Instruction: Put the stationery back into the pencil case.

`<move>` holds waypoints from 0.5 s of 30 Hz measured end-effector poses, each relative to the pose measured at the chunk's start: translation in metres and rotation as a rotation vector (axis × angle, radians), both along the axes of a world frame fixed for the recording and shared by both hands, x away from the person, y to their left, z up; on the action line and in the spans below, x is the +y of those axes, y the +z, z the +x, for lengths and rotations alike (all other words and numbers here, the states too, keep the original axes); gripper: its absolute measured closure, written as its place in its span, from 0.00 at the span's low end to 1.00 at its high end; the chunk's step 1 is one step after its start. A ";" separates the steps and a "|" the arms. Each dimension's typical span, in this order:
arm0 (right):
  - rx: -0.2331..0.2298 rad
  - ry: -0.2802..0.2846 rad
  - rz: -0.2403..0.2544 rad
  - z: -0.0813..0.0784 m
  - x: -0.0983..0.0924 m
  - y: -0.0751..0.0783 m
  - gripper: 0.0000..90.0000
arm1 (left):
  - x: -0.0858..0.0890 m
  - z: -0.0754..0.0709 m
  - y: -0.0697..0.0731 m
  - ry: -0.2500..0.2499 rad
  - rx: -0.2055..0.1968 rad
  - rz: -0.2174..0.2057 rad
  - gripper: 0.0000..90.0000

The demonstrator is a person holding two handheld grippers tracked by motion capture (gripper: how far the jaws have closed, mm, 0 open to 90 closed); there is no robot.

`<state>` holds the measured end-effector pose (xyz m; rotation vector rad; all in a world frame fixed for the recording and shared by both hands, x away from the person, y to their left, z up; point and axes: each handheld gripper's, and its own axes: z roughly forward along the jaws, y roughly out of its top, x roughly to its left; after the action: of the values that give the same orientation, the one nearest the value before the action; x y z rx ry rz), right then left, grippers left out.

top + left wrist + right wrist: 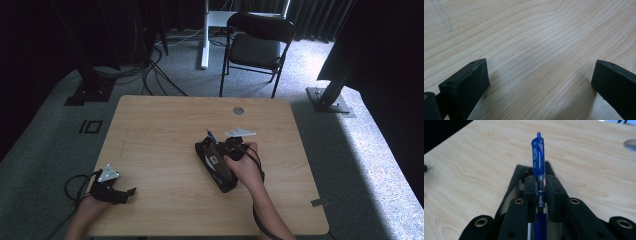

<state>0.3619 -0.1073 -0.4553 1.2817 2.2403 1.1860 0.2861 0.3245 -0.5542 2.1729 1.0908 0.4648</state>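
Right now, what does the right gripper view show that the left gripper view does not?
The right gripper view alone shows a blue pen clamped between the right tongs, with a black pouch below it and a round metal grommet in the table. The left gripper view alone shows the left tongs open and apart, nothing between them, and a faint scuff on the wood. Both show the light wooden table.

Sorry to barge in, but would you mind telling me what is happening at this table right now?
A person works at a wooden table with a gripper in each hand. The right gripper is shut on a blue pen, held just over a black pencil case near the table's middle. The left gripper rests open near the table's front left corner.
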 end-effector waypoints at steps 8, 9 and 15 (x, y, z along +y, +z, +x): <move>0.052 0.003 -0.026 -0.002 0.009 -0.015 0.88 | 0.000 0.000 0.000 0.000 0.000 0.000 0.02; 0.051 0.003 -0.033 -0.003 0.010 -0.016 0.88 | 0.000 0.000 0.000 0.000 0.000 0.000 0.02; 0.068 -0.020 -0.055 -0.001 0.013 -0.026 0.88 | 0.000 0.000 0.000 0.000 0.000 0.000 0.02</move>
<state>0.3610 -0.0940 -0.4810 1.3396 2.2856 1.0812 0.2861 0.3245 -0.5542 2.1726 1.0912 0.4647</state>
